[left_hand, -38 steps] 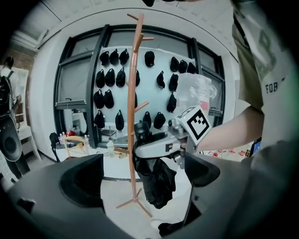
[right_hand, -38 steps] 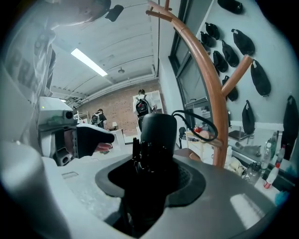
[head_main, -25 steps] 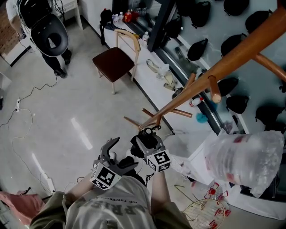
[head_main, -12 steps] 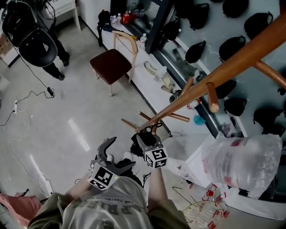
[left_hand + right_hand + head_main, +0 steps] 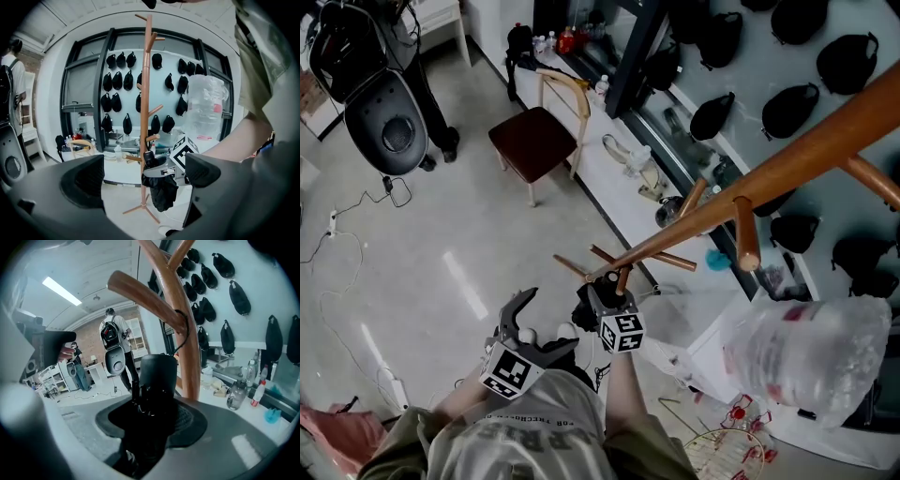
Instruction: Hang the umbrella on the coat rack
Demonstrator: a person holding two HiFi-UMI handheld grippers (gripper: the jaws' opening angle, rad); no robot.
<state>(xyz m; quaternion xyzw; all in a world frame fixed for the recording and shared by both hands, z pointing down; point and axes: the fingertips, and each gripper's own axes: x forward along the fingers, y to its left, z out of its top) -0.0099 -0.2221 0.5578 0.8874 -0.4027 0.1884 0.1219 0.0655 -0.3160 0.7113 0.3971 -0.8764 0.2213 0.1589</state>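
The wooden coat rack (image 5: 741, 192) slants across the head view, and its pole (image 5: 145, 112) stands upright in the left gripper view. My right gripper (image 5: 598, 302) is shut on the folded black umbrella (image 5: 584, 311) close to the pole's lower part. In the right gripper view the umbrella's handle (image 5: 157, 376) sticks up from between the jaws. A thin black strap (image 5: 185, 326) loops around a peg (image 5: 140, 290) where it joins the pole. The umbrella's fabric (image 5: 162, 190) hangs below that grip. My left gripper (image 5: 541, 324) stays open and empty to the left.
A clear plastic bag (image 5: 811, 352) hangs on the rack at the right. A wooden chair (image 5: 539, 131) stands on the floor beyond. A person with a backpack (image 5: 384, 103) is at the far left. Black caps (image 5: 119, 79) hang on the wall. A wire basket (image 5: 727, 452) sits low right.
My right gripper has sunk a little with the umbrella beside the pole. The left gripper has drifted slightly. The person at the far left has shifted.
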